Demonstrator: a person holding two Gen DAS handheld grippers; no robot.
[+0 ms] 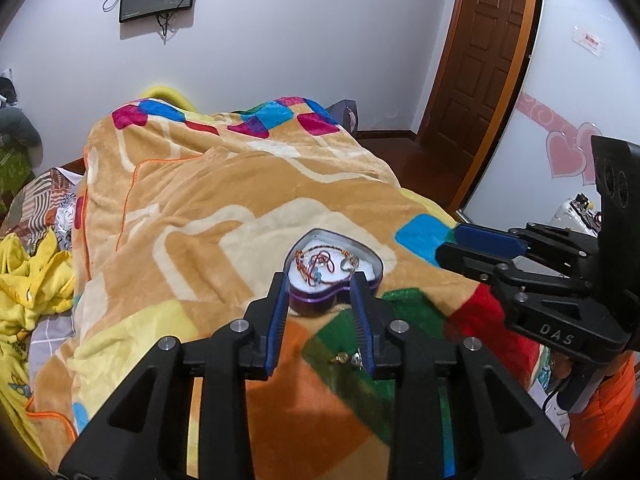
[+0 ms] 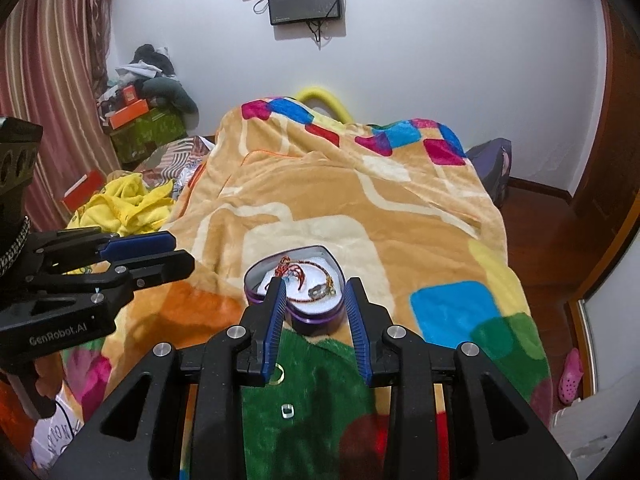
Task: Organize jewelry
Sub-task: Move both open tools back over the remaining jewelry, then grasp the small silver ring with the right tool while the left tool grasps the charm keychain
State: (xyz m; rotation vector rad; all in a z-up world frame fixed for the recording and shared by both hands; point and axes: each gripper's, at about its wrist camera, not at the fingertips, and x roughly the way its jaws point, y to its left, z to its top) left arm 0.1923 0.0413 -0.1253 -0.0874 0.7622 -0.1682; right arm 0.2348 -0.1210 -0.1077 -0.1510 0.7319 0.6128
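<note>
Heart tin (image 1: 334,270) holding bracelets; small rings (image 1: 348,358) lying loose on blanket (image 1: 200,208). Left gripper (image 1: 322,292) and right gripper (image 2: 314,300) hovering, fingers parted, empty. Next likely: pinching ring, needing fine aim.

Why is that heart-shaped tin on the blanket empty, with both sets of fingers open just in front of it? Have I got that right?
Not quite: the tin isn't empty. The right wrist view shows a tangle of bracelets lying on its white lining. The rest holds: it sits on the blanket, and the left gripper and right gripper are both open just in front of it.
</note>
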